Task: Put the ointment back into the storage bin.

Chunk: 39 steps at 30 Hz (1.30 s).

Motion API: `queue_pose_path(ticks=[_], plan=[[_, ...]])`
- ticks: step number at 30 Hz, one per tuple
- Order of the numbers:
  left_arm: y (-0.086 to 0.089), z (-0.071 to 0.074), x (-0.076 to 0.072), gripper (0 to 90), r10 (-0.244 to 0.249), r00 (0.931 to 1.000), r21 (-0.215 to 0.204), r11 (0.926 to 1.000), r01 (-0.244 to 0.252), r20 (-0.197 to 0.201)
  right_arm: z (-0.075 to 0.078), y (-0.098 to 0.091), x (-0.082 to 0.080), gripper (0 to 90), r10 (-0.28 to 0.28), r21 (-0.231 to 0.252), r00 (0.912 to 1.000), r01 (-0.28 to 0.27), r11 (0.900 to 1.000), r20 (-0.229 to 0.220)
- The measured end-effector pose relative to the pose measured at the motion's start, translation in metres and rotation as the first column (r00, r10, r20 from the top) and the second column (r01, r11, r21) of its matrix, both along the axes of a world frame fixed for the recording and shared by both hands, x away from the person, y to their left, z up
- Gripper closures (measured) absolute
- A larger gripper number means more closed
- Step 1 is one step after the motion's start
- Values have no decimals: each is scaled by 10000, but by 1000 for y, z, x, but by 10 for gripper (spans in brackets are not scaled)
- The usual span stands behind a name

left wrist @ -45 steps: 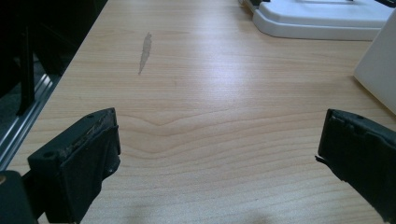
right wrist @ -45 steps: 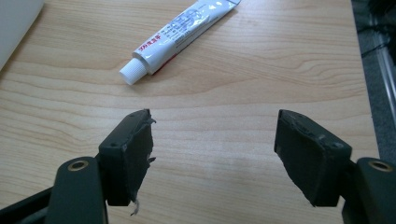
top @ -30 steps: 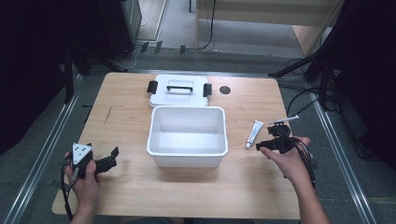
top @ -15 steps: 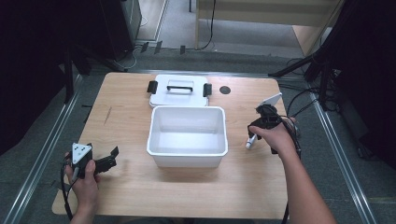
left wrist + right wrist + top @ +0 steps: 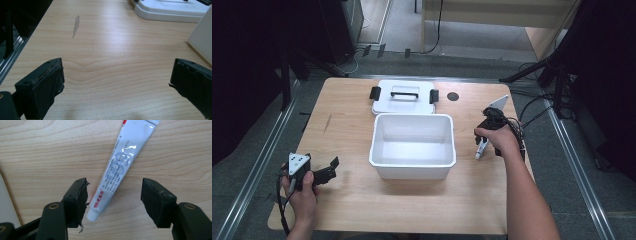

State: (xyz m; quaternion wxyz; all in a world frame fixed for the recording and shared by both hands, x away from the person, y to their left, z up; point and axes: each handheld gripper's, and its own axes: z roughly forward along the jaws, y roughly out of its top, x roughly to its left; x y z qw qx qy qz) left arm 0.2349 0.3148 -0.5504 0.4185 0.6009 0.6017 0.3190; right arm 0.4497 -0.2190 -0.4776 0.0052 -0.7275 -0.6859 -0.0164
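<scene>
1. Right of the bin (image 5: 451,150), on the counter (image 5: 342,130), lies the tube (image 5: 117,167), flat, cap end nearest the right claw (image 5: 113,200).
2. That claw has just been closing; the tube sits between its jaws, but the pads do not press it yet.
3. I judge the tube light, soft and slick, so it will dent. Take it across the firmer stretch near the cap.
4. The left claw (image 5: 117,82) rests wide open over bare counter, holding nothing.
5. The bin stands open and looks empty; its lid (image 5: 404,97) lies flat just behind it.
</scene>
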Motion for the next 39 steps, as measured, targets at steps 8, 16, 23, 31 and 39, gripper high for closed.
queue_pose_path(ticks=[8, 16, 23, 31, 39], plan=[[0, 0, 0, 0, -27, 10000, 13, 10000, 28, -28, -9, 7, 8, 481, -13, 42, 9997, 14, 10000, -253], [0, 0, 1, 0, -59, 10000, 11, 10000, 59, -33, -12, 7, 15, 578, -121, -444, 9998, 114, 9989, -149], [0, 0, 1, 0, -61, 10000, -10, 10000, 61, -61, -12, 6, 17, 628, -89, -534, 9999, 81, 9985, -148], [0, 0, 1, 0, -54, 10000, 4, 10000, 54, -51, -20, 6, 17, 649, 68, -553, 9990, -93, 9984, -450], [-1, 0, 1, 0, -54, 10000, 10, 10000, 54, -60, -24, 9, 17, 700, 429, -504, 9977, -456, 9977, -521]])
